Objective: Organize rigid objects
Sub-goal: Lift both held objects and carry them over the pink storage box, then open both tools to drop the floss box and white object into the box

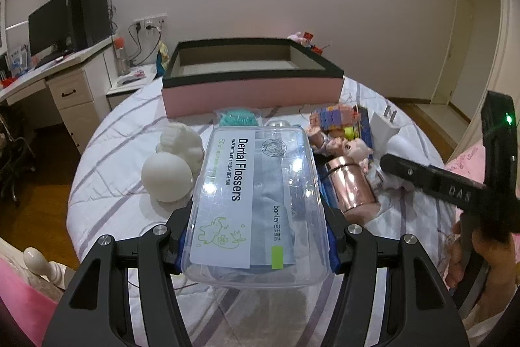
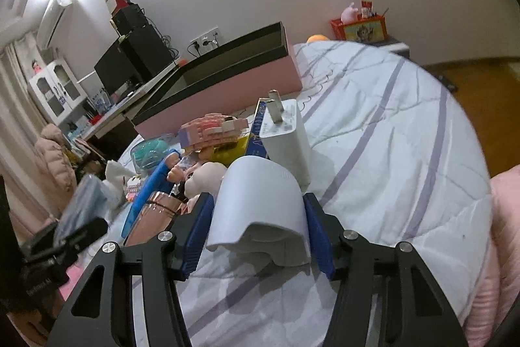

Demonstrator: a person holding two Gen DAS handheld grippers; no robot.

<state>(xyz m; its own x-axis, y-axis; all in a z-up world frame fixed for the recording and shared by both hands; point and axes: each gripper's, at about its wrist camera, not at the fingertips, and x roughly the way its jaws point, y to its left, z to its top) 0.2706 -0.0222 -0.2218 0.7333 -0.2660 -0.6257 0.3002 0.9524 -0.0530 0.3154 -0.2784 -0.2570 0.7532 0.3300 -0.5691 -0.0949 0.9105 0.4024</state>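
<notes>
My left gripper (image 1: 256,236) is shut on a clear plastic Dental Flossers box (image 1: 256,200) and holds it above the striped bedspread (image 1: 107,204). Beyond it stands an open pink box with a black rim (image 1: 252,86). My right gripper (image 2: 260,236) is shut on a white rounded plastic device (image 2: 260,204), low over the bed. It also shows in the left wrist view (image 1: 399,145), as does the right gripper's black body. The pink box appears in the right wrist view (image 2: 227,90) further back.
On the bed lie a white figurine with a ball (image 1: 172,165), a teal item (image 1: 237,117), a copper cup (image 1: 351,187), pink pig toys (image 1: 354,148), a brick-built toy (image 1: 334,116) and a white charger (image 2: 286,135). A desk (image 1: 65,77) stands at left.
</notes>
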